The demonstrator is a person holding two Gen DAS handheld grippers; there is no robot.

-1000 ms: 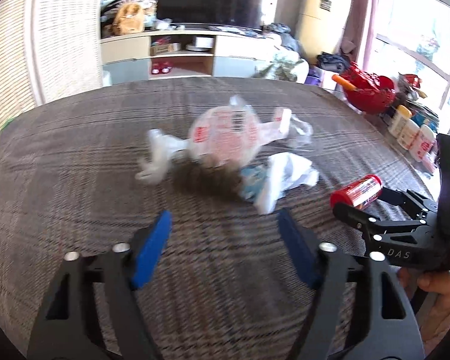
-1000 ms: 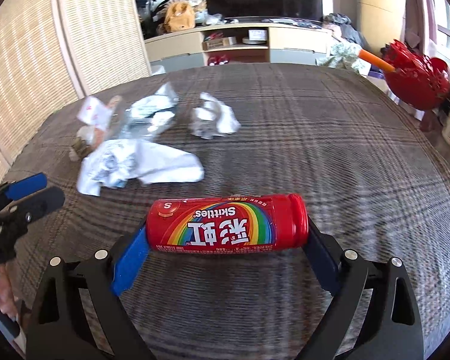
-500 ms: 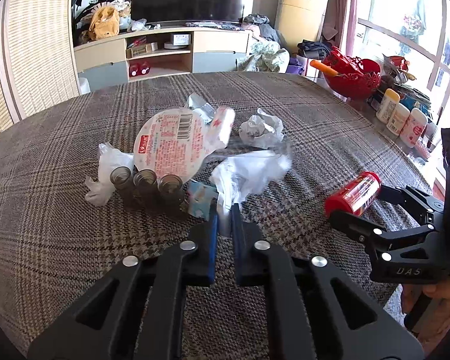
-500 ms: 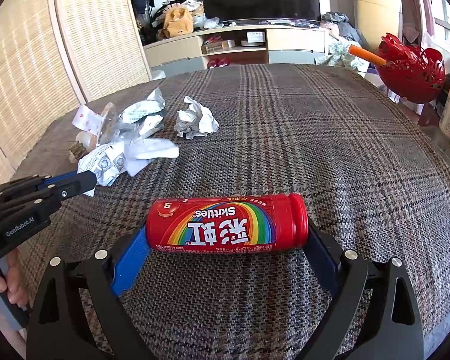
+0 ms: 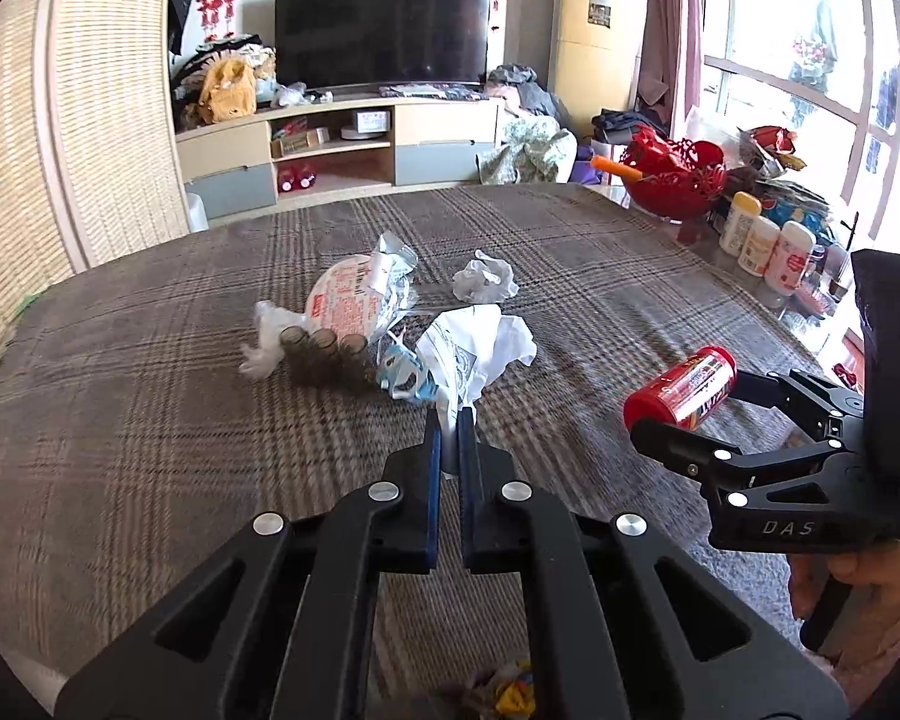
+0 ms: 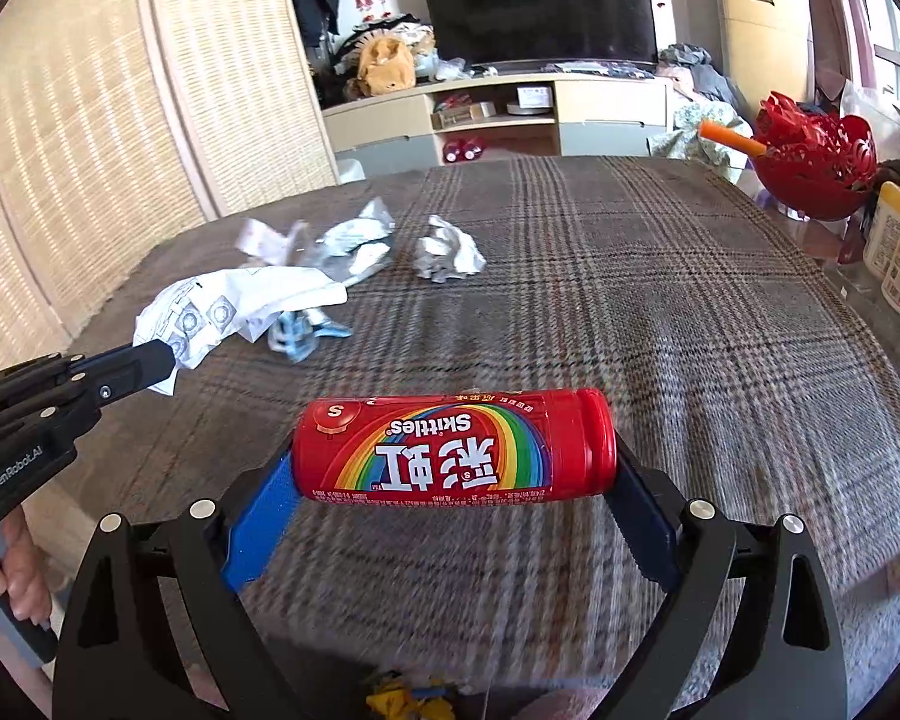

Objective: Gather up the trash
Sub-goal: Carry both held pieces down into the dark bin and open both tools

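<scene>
My left gripper [image 5: 448, 420] is shut on a white printed paper wrapper [image 5: 474, 354], held just above the plaid tablecloth [image 5: 150, 396]; it also shows in the right wrist view [image 6: 234, 312]. My right gripper [image 6: 450, 480] is shut end to end on a red Skittles can [image 6: 453, 447], lifted above the cloth; the can also shows in the left wrist view [image 5: 681, 387]. Left on the table are a round red-and-white lid with three small brown cups [image 5: 324, 348], a blue wrapper [image 5: 402, 369], a crumpled white tissue [image 5: 485, 279] and clear plastic [image 5: 270, 336].
A red basket [image 5: 675, 180] and several small bottles [image 5: 768, 243] stand at the table's right edge. Beyond the table are a TV stand [image 5: 342, 144] and a wicker screen [image 5: 60, 120]. Yellow scraps [image 5: 510, 690] lie below the gripper near the front edge.
My left gripper closed on the white wrapper and drew it back and up from the pile. My right gripper raised the Skittles can slightly.
</scene>
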